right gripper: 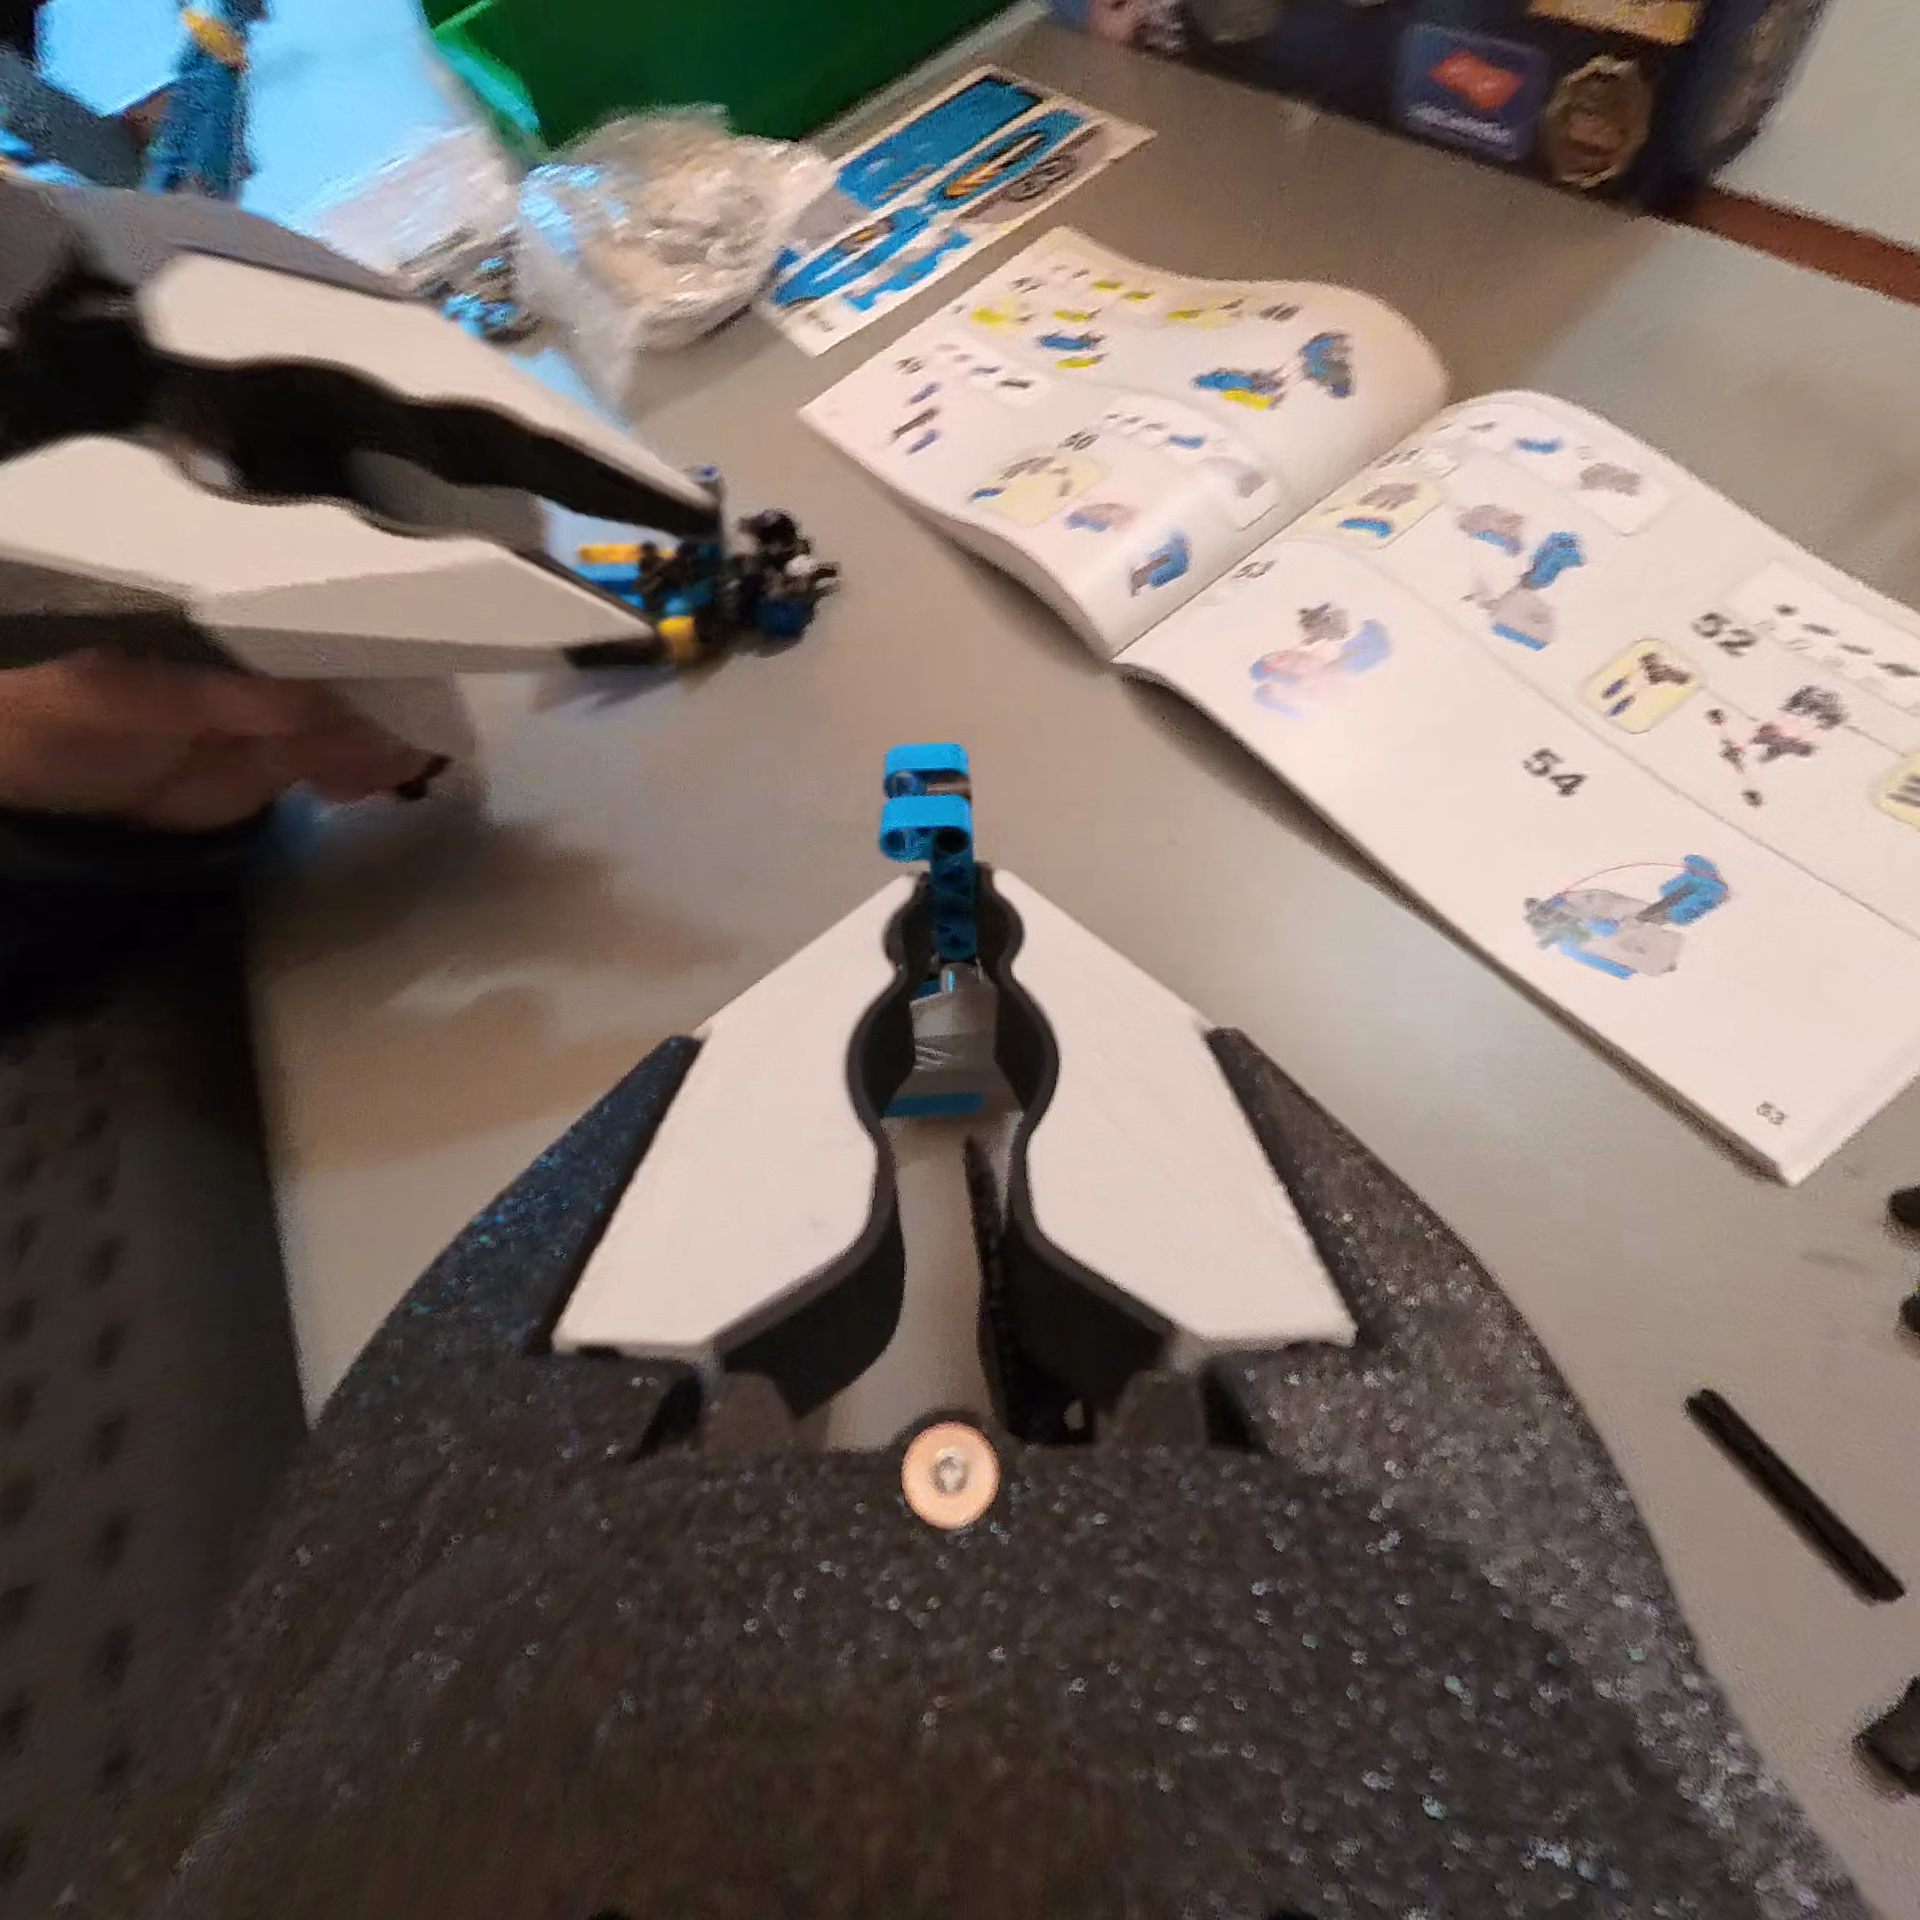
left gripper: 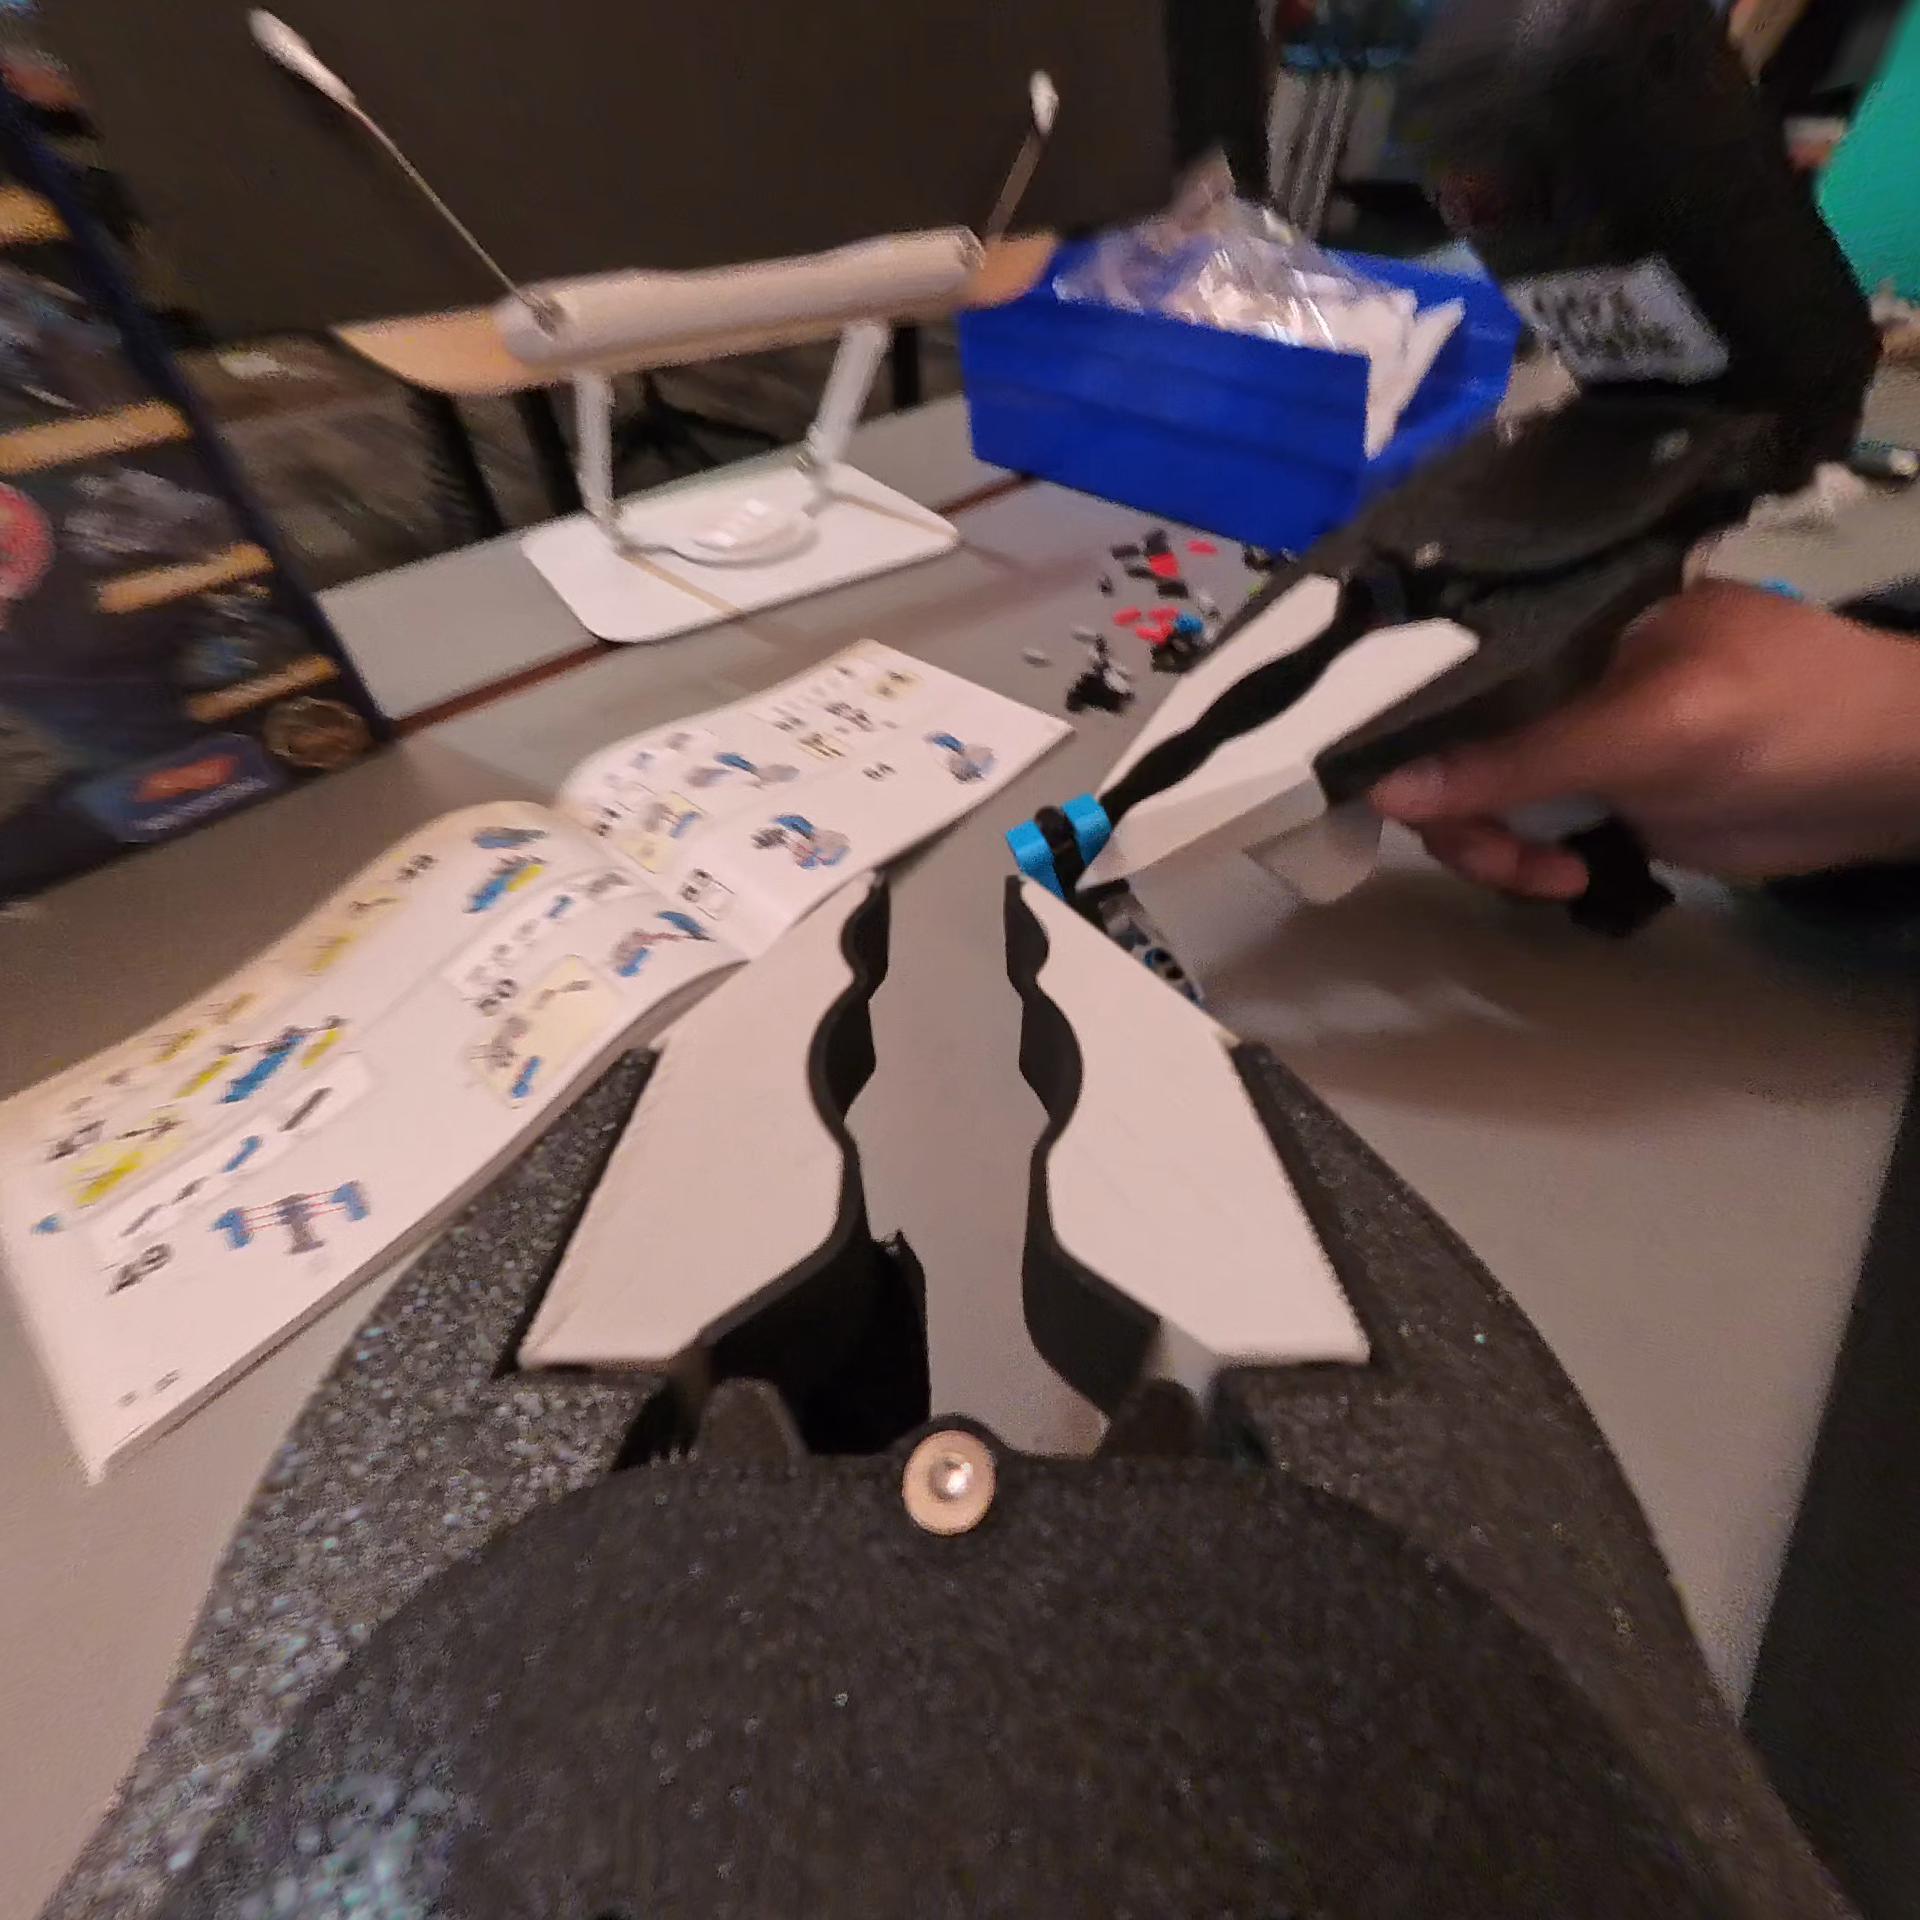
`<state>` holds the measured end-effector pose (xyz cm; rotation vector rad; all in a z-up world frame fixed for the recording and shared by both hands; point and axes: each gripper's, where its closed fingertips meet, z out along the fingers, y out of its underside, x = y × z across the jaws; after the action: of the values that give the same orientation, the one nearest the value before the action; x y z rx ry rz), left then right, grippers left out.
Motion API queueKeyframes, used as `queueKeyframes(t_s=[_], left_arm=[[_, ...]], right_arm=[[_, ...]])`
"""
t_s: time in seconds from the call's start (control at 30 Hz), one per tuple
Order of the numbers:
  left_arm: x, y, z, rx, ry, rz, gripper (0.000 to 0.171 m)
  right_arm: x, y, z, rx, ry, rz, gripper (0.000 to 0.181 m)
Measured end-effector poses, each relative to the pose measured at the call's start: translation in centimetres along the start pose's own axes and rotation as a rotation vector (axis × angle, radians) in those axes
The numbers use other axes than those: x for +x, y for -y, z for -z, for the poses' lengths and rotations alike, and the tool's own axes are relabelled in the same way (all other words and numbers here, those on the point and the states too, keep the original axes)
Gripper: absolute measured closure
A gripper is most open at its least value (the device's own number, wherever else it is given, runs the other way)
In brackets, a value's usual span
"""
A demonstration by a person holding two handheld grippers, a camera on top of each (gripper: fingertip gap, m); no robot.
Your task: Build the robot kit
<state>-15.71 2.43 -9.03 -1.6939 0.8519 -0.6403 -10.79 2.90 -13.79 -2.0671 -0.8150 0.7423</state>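
Note:
My right gripper point(right gripper: 954, 883) is shut on a small blue and grey brick piece point(right gripper: 925, 800), whose blue end sticks out past the fingertips above the grey table point(right gripper: 1091, 831). In the left wrist view the right gripper point(left gripper: 1096, 836) comes in from the right with the blue piece point(left gripper: 1060, 831), close to my left gripper's right fingertip. My left gripper point(left gripper: 948, 894) is open with only table showing between its fingers. A small blue, black and yellow brick model point(right gripper: 727, 582) lies on the table at the left gripper's point(right gripper: 681, 571) tips. It shows partly beside the right finger in the left wrist view point(left gripper: 1153, 945).
An open instruction booklet point(left gripper: 520, 987) point(right gripper: 1351, 623) lies left of the grippers. Loose small pieces point(left gripper: 1143, 613), a blue bin point(left gripper: 1226, 405) with plastic bags, a white lamp stand point(left gripper: 727, 312) and a dark box point(left gripper: 135, 571) stand farther back. A black axle point(right gripper: 1787, 1496) lies at the right. The gap from one gripper's tips to the other's is roughly 7 centimetres. It is some 15 centimetres from my right tips to the black axle point(right gripper: 1787, 1496).

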Motion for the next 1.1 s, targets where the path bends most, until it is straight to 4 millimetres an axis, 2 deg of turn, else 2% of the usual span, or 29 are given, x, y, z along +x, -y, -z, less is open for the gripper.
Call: queueKeyframes(t_s=[0.13, 0.33, 0.5, 0.67, 0.7, 0.77, 0.83, 0.9, 0.93, 1.03, 1.1], left_arm=[[-1.3, 1.3, 2.3, 0.088, 0.062, 0.048, 0.151], [-2.5, -0.4, 4.3, 0.036, 0.154, 0.033, 0.151], [-4.3, -1.2, 5.8, 0.019, 0.232, 0.067, 0.151], [-5.8, -2.1, 7.0, 0.014, 0.271, 0.119, 0.151], [-5.9, -2.2, 7.1, 0.012, 0.272, 0.128, 0.151], [-6.0, -2.5, 7.1, 0.006, 0.269, 0.144, 0.151], [-5.8, -2.7, 6.9, 0.001, 0.246, 0.154, 0.15], [-4.7, -2.6, 6.6, -0.001, 0.18, 0.148, 0.151], [-4.3, -2.5, 6.5, 0.007, 0.166, 0.141, 0.151], [-4.2, -2.7, 6.3, 0.0, 0.181, 0.099, 0.15], [-4.0, -2.7, 6.1, 0.003, 0.171, 0.091, 0.15]], right_arm=[[0.2, 0.8, -0.8, 0.082, -0.144, -0.016, 0.174], [-2.1, -1.7, -1.7, 0.042, -0.126, -0.085, 0.17], [-3.2, -0.8, -3.7, 0.054, -0.082, -0.141, 0.171], [-4.6, 0.1, -5.8, 0.04, -0.071, -0.038, 0.173], [-4.8, 0.0, -5.9, 0.03, -0.077, -0.028, 0.166], [-5.0, 0.1, -5.6, 0.03, -0.073, -0.014, 0.147], [-5.3, 0.6, -4.5, 0.068, -0.047, -0.005, 0.144], [-5.6, 1.1, -3.2, 0.109, -0.01, 0.001, 0.142], [-5.4, 1.3, -2.5, 0.132, -0.01, 0.006, 0.136], [-3.3, 1.6, -0.5, 0.209, -0.047, 0.022, 0.13], [-0.3, 2.0, 1.2, 0.246, -0.14, 0.029, 0.126]])
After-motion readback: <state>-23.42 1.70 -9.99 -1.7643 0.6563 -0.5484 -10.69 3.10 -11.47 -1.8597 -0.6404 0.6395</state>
